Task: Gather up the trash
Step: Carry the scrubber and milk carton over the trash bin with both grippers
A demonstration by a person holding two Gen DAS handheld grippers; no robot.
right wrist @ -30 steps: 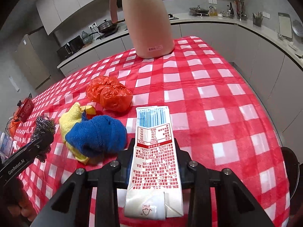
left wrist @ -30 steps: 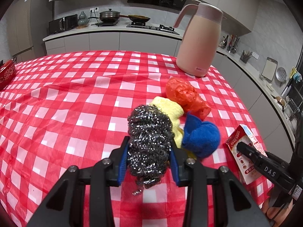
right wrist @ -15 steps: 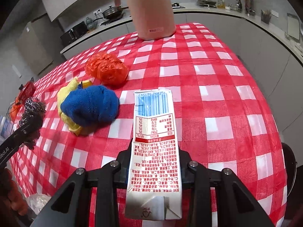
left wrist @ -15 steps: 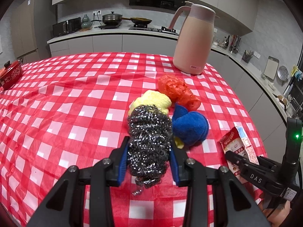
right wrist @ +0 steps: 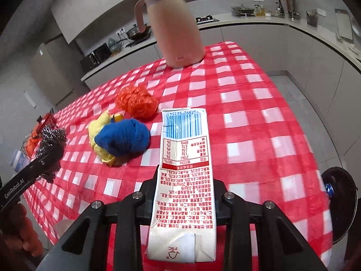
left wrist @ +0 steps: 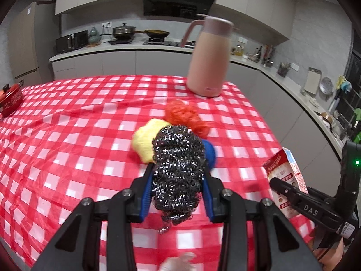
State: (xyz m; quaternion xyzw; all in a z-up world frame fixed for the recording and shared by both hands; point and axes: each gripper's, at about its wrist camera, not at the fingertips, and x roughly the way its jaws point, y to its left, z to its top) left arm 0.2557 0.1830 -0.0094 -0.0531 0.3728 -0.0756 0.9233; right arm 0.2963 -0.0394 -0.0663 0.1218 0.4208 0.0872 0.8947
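My left gripper (left wrist: 178, 183) is shut on a steel wool scrubber (left wrist: 178, 169) and holds it above the red checked table (left wrist: 67, 135). My right gripper (right wrist: 185, 185) is shut on a white and red milk carton (right wrist: 183, 180), also lifted above the table. The carton also shows at the right of the left wrist view (left wrist: 285, 180). The scrubber shows at the left of the right wrist view (right wrist: 50, 144). An orange plastic bag (right wrist: 136, 100), a blue cloth (right wrist: 123, 140) and a yellow cloth (right wrist: 99, 131) lie together on the table ahead.
A pink thermos jug (left wrist: 209, 56) stands at the table's far side. A red pot (left wrist: 10, 99) sits at the far left. A black round bin (right wrist: 340, 203) stands on the floor off the table's right edge. Kitchen counters run behind.
Both grippers have pulled back and risen from the table with their loads. The cloth pile looks farther away in both views.
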